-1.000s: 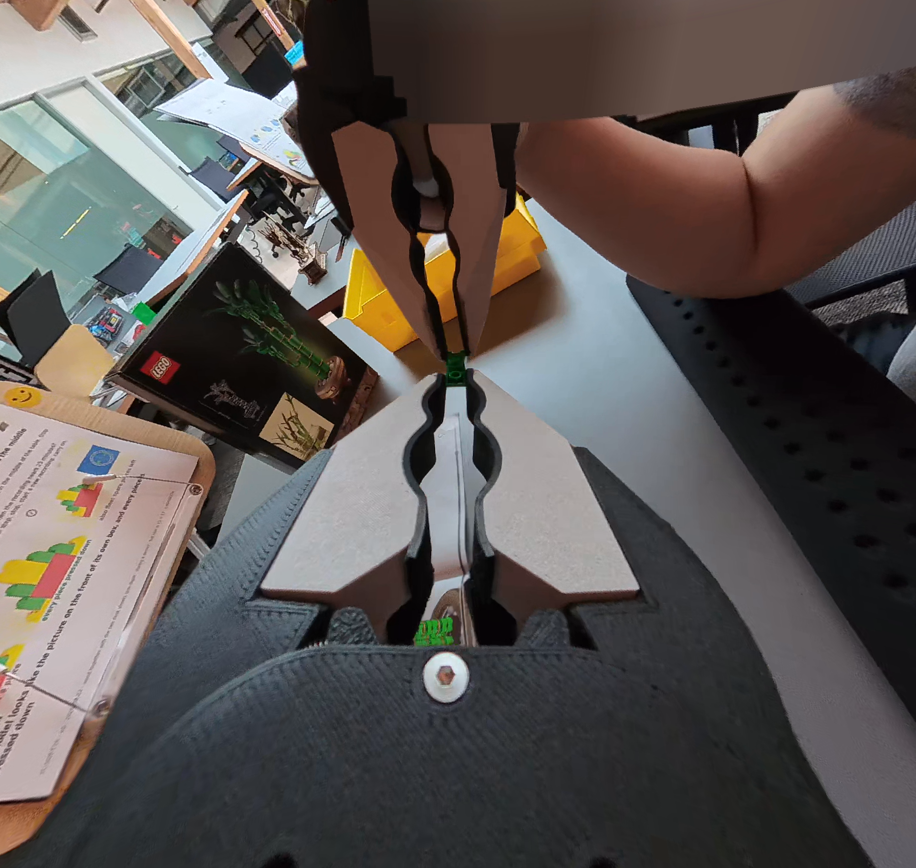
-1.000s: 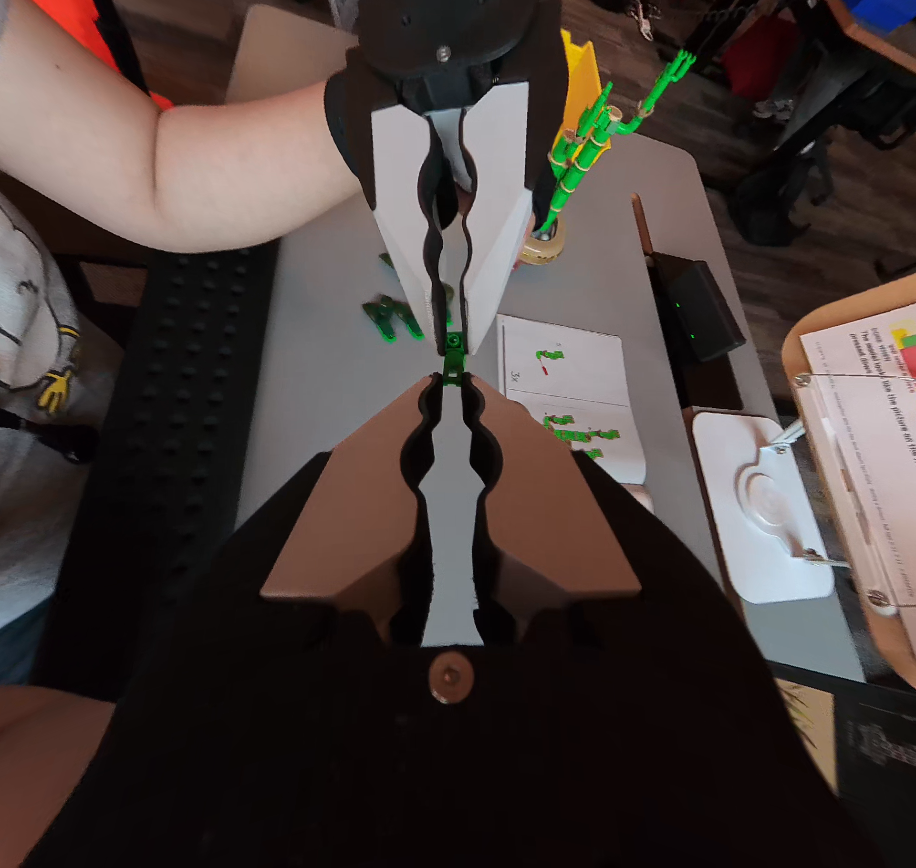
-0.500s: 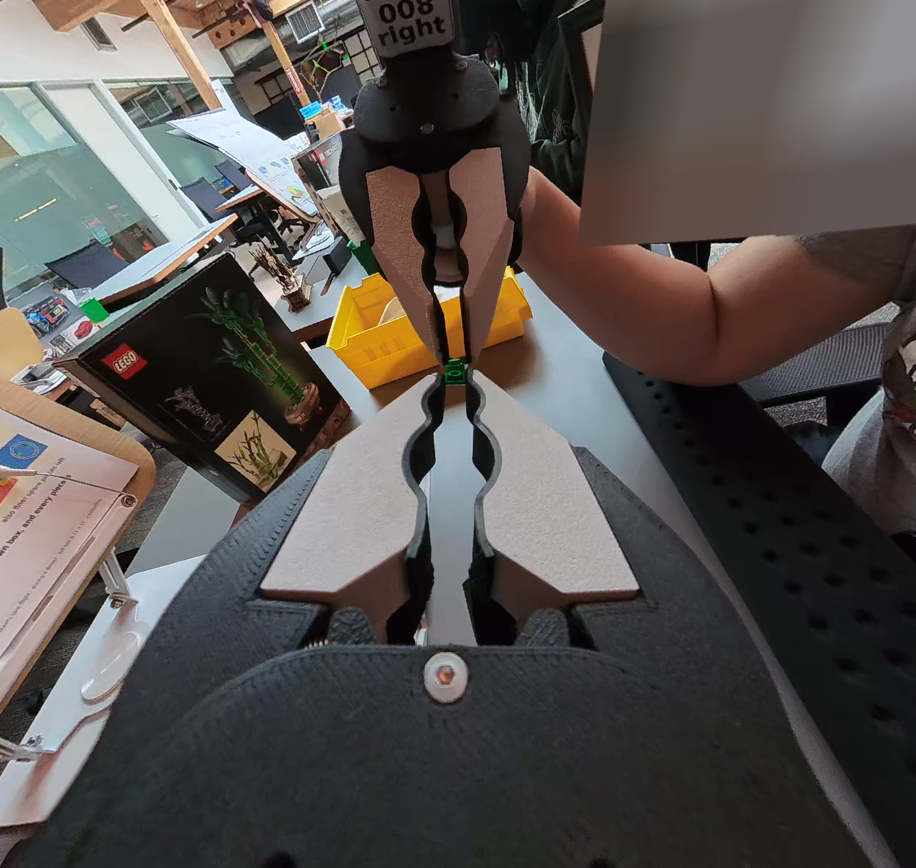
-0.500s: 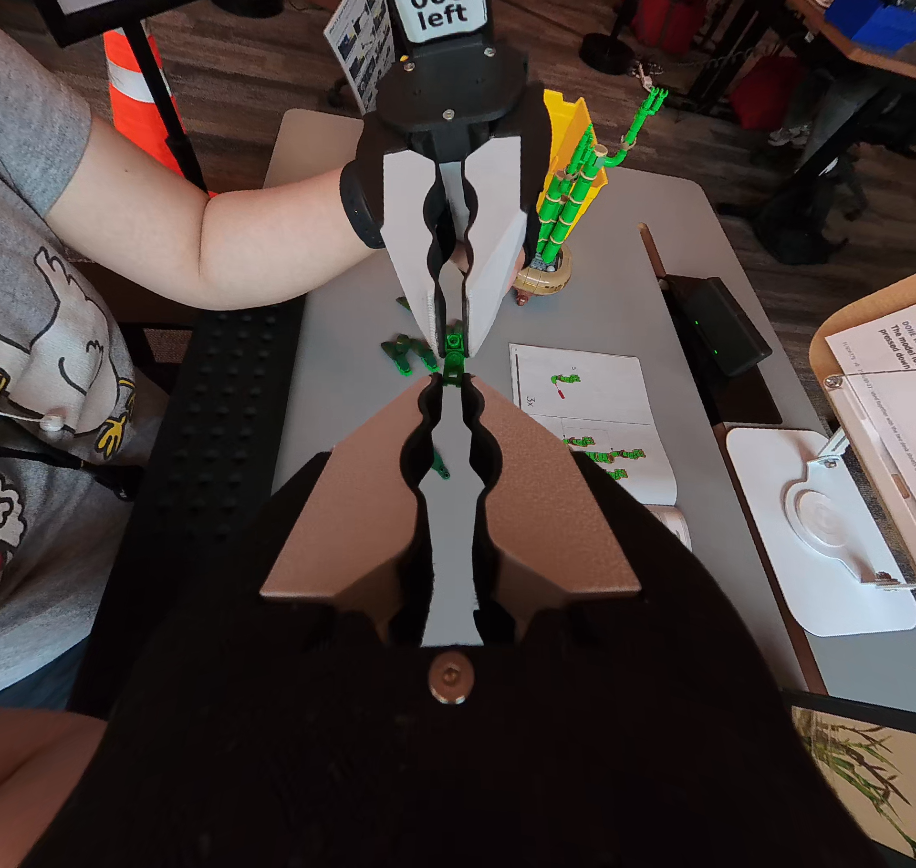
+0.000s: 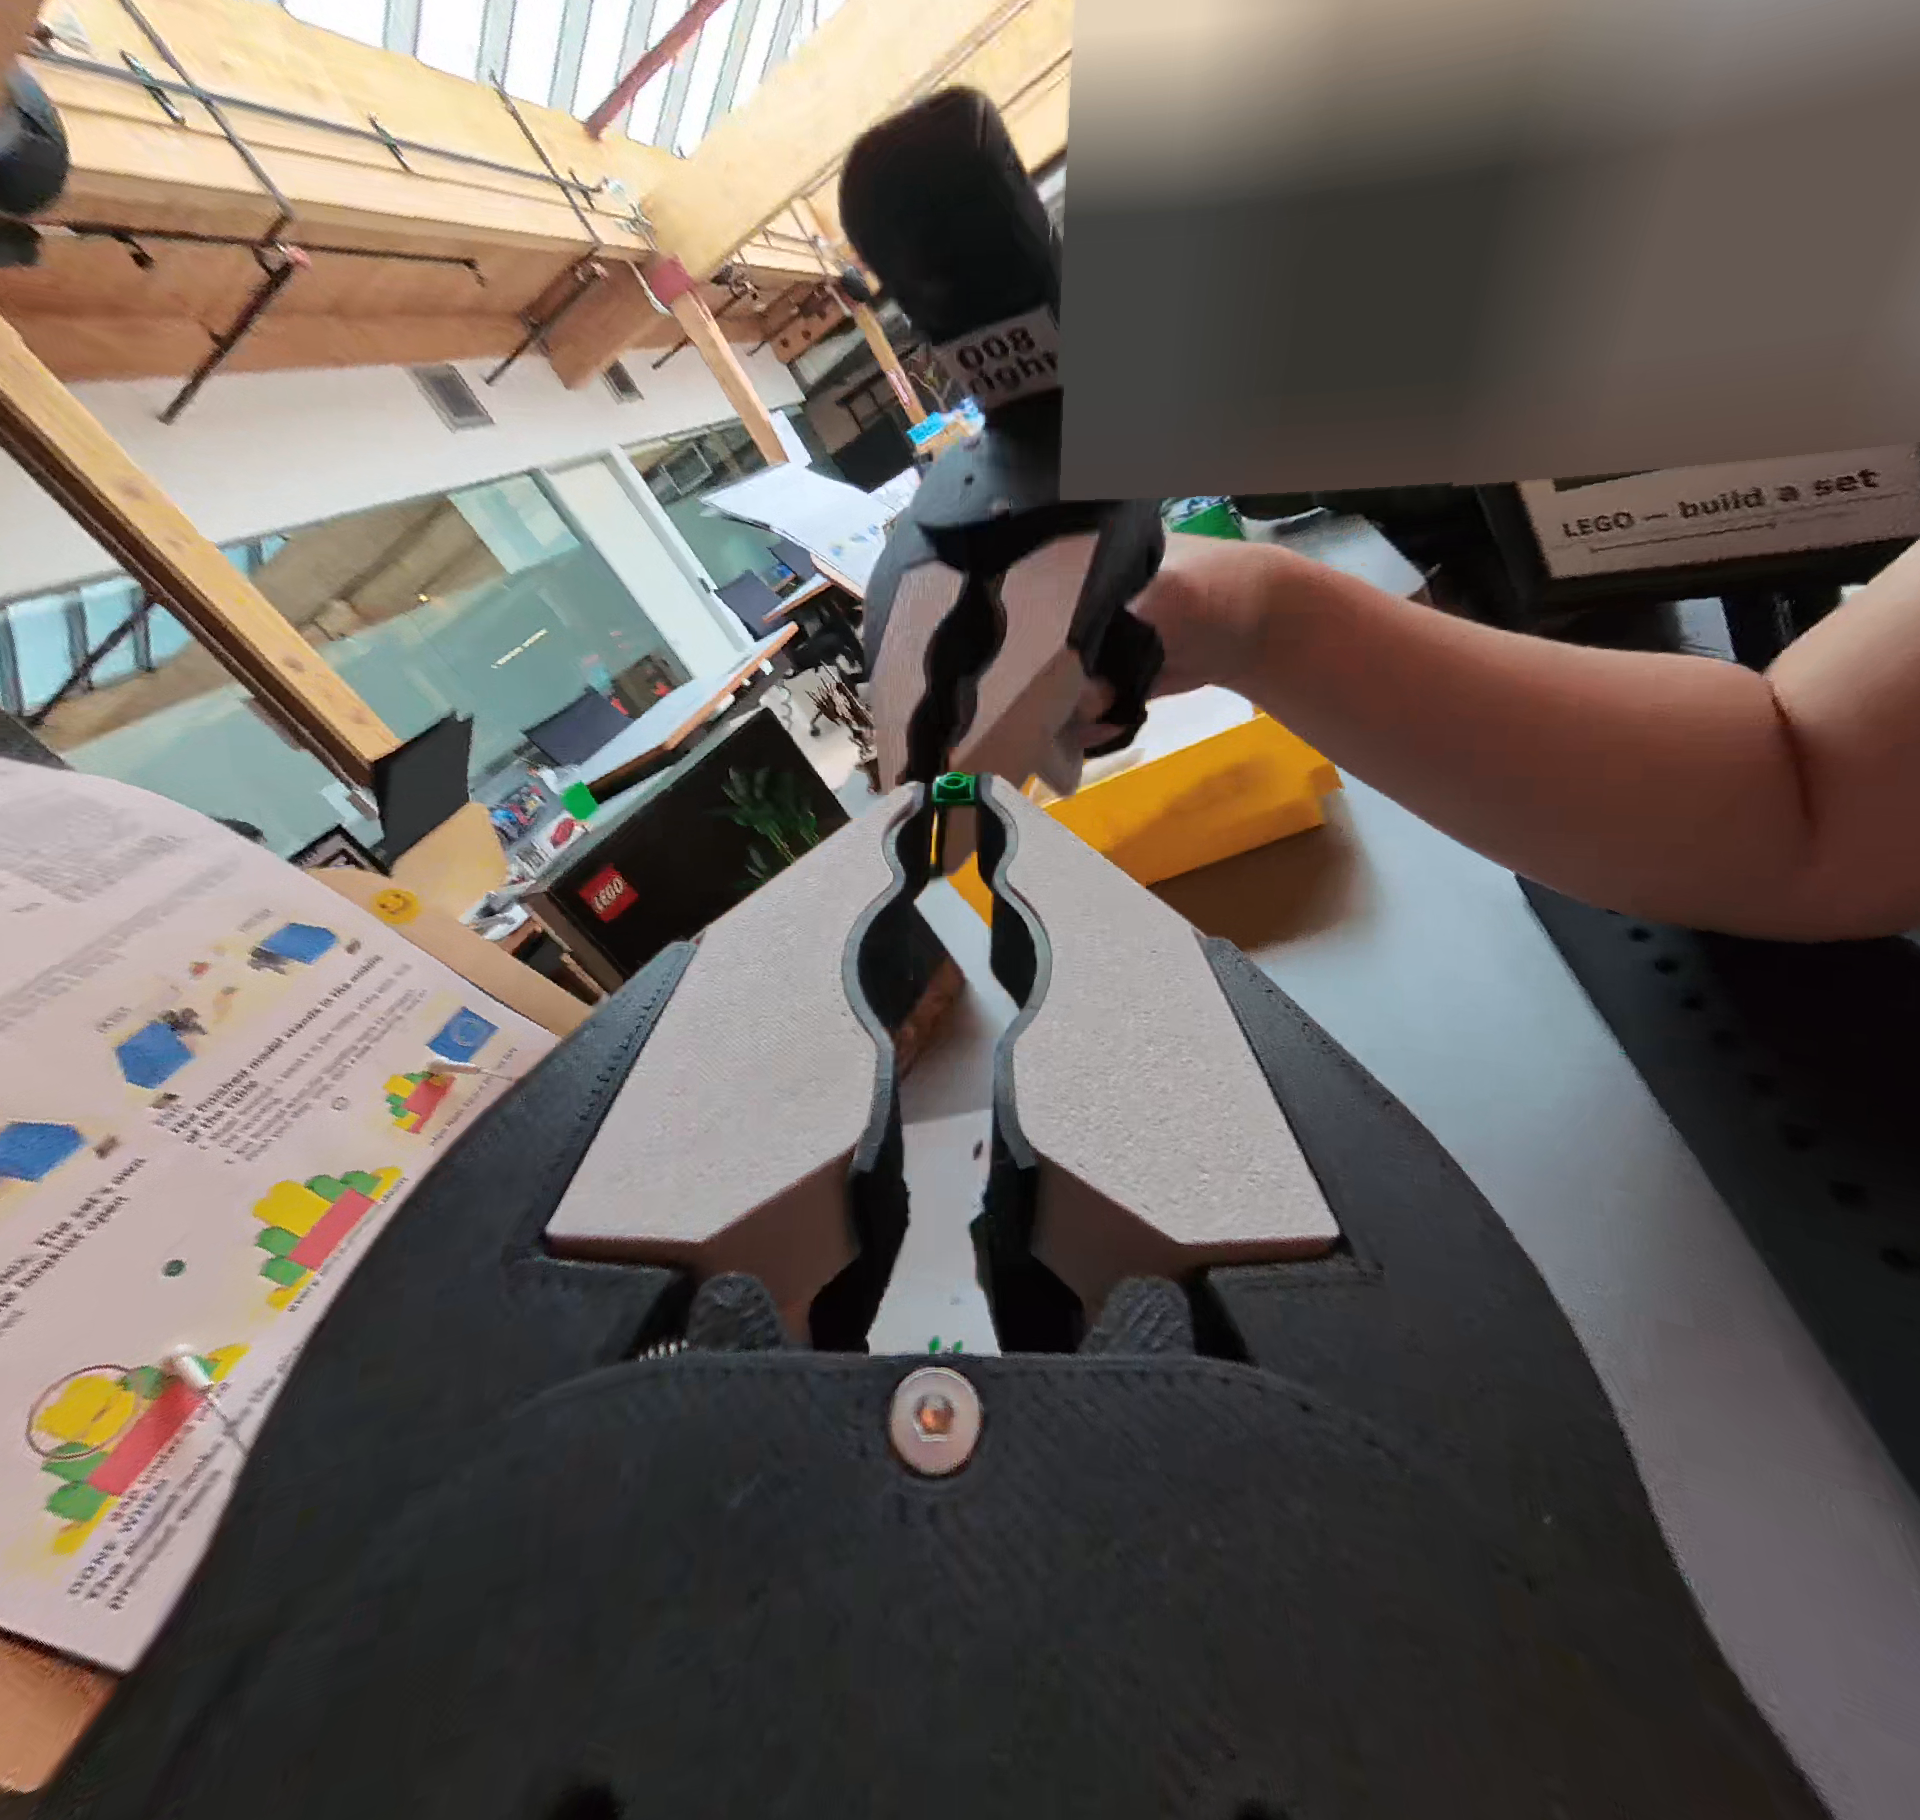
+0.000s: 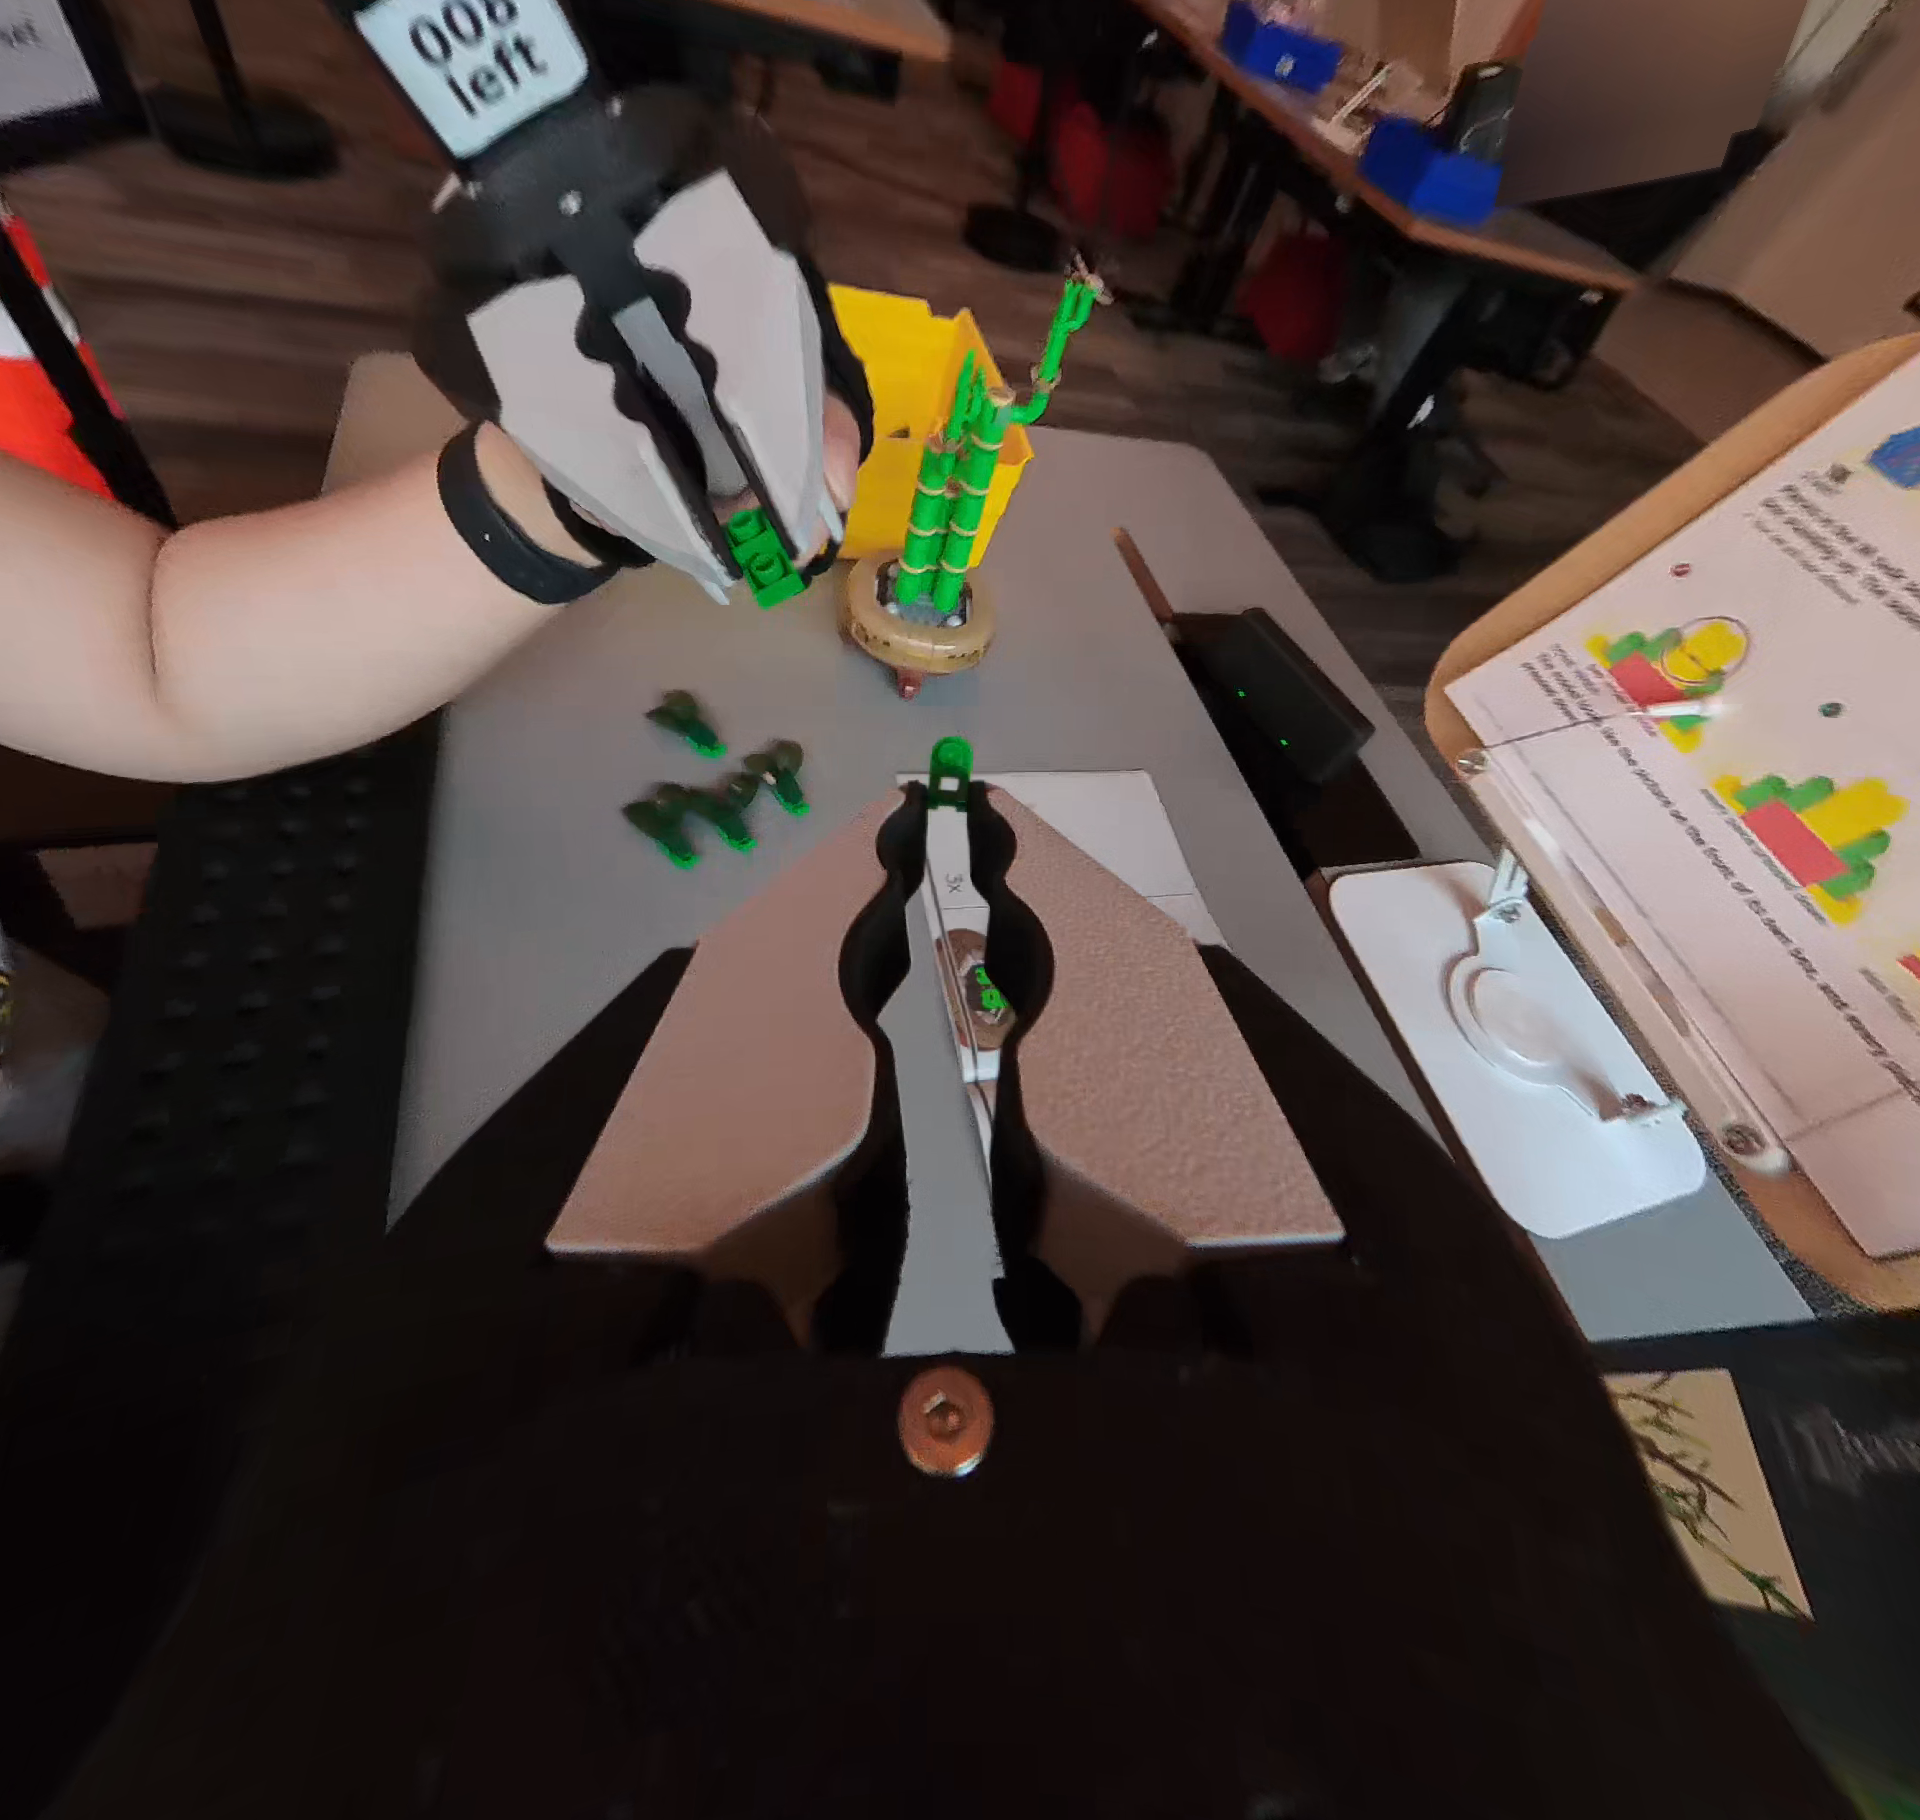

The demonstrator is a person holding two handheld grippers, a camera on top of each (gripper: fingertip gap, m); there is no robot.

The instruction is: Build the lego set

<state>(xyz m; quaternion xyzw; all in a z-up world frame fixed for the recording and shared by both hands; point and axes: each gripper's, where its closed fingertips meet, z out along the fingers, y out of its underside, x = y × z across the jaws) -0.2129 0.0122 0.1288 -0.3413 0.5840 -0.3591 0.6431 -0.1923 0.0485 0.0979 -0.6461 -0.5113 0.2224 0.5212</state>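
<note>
Nearby, loose leaf pieces (image 6: 717, 788) lie beside the bamboo model (image 6: 951, 523).

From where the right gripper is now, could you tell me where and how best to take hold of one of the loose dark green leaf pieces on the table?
Both grippers are full now, so one must free up first. The leaf pieces lie flat on the grey table, left of the booklet. Come straight down from above and pinch a leaf across its narrow width near the thicker stem end. I would take the separate leaf, since the others lie touching.

Bin (image 6: 902, 388) — yellow; bamboo model (image 6: 961, 497) — bright green stalks with tan rings. Loose leaf pieces (image 6: 717, 783) are green. Table (image 6: 540, 835) — plain grey.
</note>
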